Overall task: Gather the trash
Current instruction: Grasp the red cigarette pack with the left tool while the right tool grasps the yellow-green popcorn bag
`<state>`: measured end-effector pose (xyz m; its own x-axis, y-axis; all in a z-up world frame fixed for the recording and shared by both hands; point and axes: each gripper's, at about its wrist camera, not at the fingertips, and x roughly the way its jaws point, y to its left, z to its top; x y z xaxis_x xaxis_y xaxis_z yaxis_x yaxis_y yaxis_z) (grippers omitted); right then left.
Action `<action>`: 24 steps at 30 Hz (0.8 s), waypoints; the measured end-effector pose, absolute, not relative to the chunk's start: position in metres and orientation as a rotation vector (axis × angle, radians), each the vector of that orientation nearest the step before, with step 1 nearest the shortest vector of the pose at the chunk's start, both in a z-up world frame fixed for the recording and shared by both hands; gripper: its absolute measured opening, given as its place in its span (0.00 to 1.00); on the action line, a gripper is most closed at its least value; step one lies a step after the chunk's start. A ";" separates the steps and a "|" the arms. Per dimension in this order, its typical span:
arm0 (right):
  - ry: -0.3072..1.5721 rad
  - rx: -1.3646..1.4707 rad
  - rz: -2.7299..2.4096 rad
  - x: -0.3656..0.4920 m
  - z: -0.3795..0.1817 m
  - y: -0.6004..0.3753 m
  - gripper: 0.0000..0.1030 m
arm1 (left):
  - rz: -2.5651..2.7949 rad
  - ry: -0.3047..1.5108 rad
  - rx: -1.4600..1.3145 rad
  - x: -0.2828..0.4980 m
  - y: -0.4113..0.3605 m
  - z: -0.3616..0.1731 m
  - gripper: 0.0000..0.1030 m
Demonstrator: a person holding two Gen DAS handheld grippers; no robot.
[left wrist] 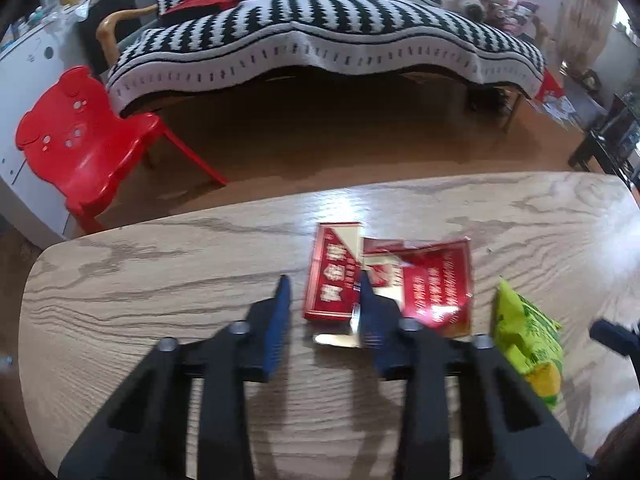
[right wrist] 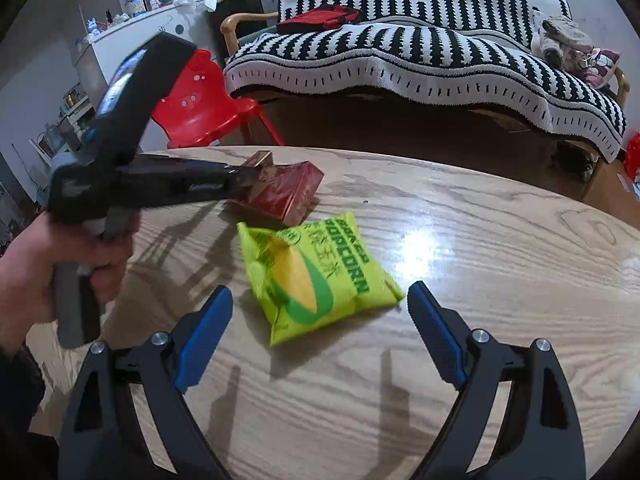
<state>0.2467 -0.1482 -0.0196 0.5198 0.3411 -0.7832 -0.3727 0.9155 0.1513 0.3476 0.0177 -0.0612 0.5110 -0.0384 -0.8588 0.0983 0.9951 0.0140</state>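
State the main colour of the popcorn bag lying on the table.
Bright yellow-green, with darker green lettering and a yellow corn cob; the popcorn bag shows best in the right wrist view.

torn red carton (left wrist: 352,276) lies flat beside yellow-green popcorn bag (right wrist: 316,276), on table.

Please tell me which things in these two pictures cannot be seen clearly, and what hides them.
- Red box: in the left wrist view one finger of the left tongs covers its middle; the print is blurred.
- Same box in the right wrist view: the left tongs hide its near end; contact cannot be judged.
- Popcorn bag: the left tongs' frame covers its lower part.
- Right tongs: open, empty.
- No trash bin shows in either view.
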 end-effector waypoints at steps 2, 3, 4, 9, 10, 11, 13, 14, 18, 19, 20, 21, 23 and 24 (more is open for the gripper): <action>0.938 -0.046 0.420 0.254 -0.021 -0.146 0.83 | -0.067 1.028 0.092 0.343 0.013 -0.061 0.24; 0.943 -0.055 0.416 0.257 -0.023 -0.144 0.83 | -0.066 1.027 0.096 0.341 0.012 -0.061 0.24; 0.945 -0.061 0.415 0.258 -0.025 -0.143 0.83 | -0.064 1.027 0.091 0.338 0.012 -0.061 0.24; 0.951 -0.125 0.388 0.265 -0.035 -0.132 0.81 | -0.041 1.025 0.044 0.319 0.021 -0.059 0.23; 0.953 -0.148 0.377 0.265 -0.038 -0.129 0.78 | -0.032 1.024 0.039 0.315 0.024 -0.058 0.23; 0.954 -0.165 0.369 0.265 -0.041 -0.127 0.74 | -0.028 1.023 0.039 0.312 0.025 -0.058 0.23; 0.937 -0.186 0.357 0.261 -0.041 -0.124 0.67 | -0.030 1.026 0.033 0.299 0.029 -0.058 0.23; 0.938 -0.184 0.354 0.259 -0.041 -0.124 0.64 | -0.032 1.028 0.032 0.294 0.031 -0.057 0.23; 0.914 -0.198 0.353 0.246 -0.035 -0.122 0.40 | -0.035 1.024 0.040 0.266 0.035 -0.053 0.23; 0.903 -0.208 0.354 0.241 -0.032 -0.121 0.29 | -0.033 1.025 0.039 0.255 0.037 -0.052 0.23; 0.925 -0.204 0.355 0.239 -0.032 -0.120 0.01 | -0.037 1.025 0.034 0.247 0.039 -0.050 0.23; 0.935 -0.184 0.349 0.237 -0.031 -0.122 0.01 | -0.036 1.021 0.029 0.241 0.041 -0.049 0.23; 0.943 -0.169 0.364 0.231 -0.031 -0.123 0.01 | -0.029 1.013 0.027 0.222 0.043 -0.045 0.23; 0.945 -0.173 0.358 0.226 -0.031 -0.124 0.01 | -0.029 1.014 0.026 0.213 0.044 -0.043 0.23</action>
